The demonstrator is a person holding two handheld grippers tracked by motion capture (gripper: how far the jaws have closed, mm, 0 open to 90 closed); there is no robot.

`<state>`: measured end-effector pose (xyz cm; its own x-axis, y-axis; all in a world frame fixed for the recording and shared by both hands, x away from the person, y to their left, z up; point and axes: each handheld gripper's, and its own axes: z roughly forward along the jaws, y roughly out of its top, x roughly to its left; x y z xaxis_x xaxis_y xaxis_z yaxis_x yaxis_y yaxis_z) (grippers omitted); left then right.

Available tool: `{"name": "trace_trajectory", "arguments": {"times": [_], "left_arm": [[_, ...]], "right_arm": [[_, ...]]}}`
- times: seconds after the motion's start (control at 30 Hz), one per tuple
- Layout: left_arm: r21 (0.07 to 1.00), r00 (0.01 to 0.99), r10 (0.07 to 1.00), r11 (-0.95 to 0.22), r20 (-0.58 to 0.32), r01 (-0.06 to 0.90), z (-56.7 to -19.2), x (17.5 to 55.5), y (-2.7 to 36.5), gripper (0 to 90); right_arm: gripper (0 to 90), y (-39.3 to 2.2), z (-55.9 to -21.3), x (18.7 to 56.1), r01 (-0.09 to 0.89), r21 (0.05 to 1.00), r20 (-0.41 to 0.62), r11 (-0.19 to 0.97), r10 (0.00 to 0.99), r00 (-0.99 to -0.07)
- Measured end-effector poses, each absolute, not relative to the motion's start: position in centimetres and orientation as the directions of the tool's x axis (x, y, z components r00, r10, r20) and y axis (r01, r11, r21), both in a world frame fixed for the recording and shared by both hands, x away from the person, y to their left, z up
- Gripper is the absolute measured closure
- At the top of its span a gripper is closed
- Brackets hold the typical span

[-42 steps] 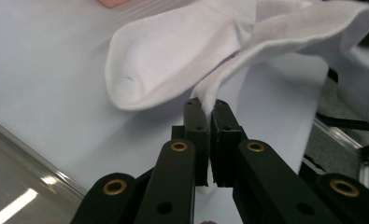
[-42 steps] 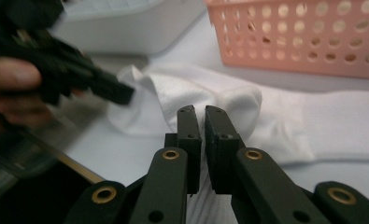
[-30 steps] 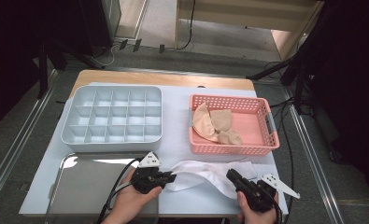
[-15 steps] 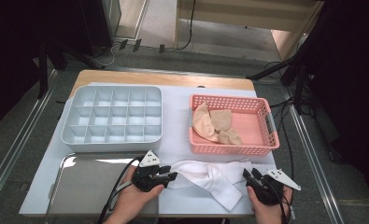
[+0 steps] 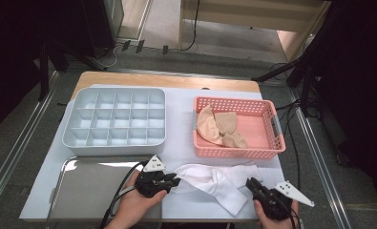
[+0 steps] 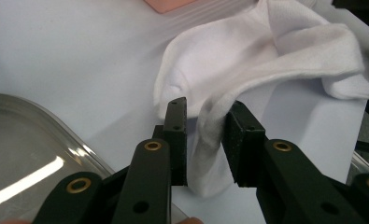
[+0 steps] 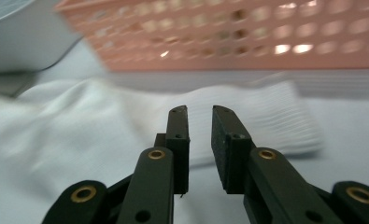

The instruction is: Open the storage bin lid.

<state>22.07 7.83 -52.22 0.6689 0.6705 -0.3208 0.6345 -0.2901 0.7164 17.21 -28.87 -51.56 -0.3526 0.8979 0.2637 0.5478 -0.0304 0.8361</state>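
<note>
White paper-like sheet [image 5: 181, 129] covers the wooden table [image 5: 129, 78]. On it, far left: grey compartment tray [image 5: 114, 119], cells bare. Near left: metal tray [image 5: 90, 191]. Far right: pink basket [image 5: 267, 126] holding beige socks [image 5: 219, 126].

White sock [image 5: 214, 179] lies crumpled at the near edge, between the metal tray and the right hand, just in front of the basket.

Left gripper [image 5: 169, 180] sits level at the sock's left end. Jaws have just been closing. In the left gripper view a fold of the white sock [image 6: 210, 126] stands between the fingers [image 6: 176, 140], touching the right-hand pad; gap visible at the other.

Right gripper [image 5: 251, 184] is just beside the sock's right end. Jaws have just been closing, now narrowly apart; nothing between them in the right gripper view, the sock's ribbed cuff [image 7: 285, 116] lying beyond the tips.
</note>
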Motion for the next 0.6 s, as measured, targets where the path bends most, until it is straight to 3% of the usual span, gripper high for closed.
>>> {"name": "trace_trajectory", "arguments": {"times": [0.1,0.27,0.6], "left_arm": [[0.716,0.668,0.668,-0.284,-0.329,0.637,-52.2,22.0,7.7,77.2],[0.715,0.664,0.664,-0.274,-0.343,0.643,-52.0,22.0,7.9,77.1],[0.719,0.665,0.667,-0.274,-0.336,0.639,-52.1,22.0,7.3,77.2]], "right_arm": [[79.1,-27.9,-51.8,15.8,0.550,0.835,0.313,-0.023,0.842,-0.440],[71.4,-26.9,-52.5,14.3,0.533,0.838,0.244,0.116,0.794,-0.556],[61.8,-26.7,-53.7,13.4,0.515,0.820,0.163,0.252,0.759,-0.631]]}}
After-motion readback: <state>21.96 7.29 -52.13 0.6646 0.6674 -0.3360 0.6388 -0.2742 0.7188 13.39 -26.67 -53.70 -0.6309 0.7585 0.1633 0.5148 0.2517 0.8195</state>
